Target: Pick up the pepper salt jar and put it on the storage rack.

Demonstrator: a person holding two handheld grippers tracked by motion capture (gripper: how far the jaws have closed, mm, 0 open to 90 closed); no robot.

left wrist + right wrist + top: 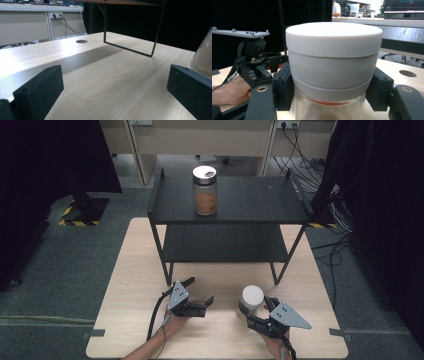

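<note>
Clamped just under its white lid, white-lidded jar [334, 72] sits between the black jaws of right gripper [256, 311], closed on the glass at the near right of table [135, 270]; looks gripped below the cap so the lid stays free and the jar upright, probably for a lift toward black shelf [250, 200], where brown jar [205, 191] already stands on the top tier. Left gripper [201, 292] hovers nearby with jaws wide apart, holding nothing; seems kept clear as a spare hand.
</note>
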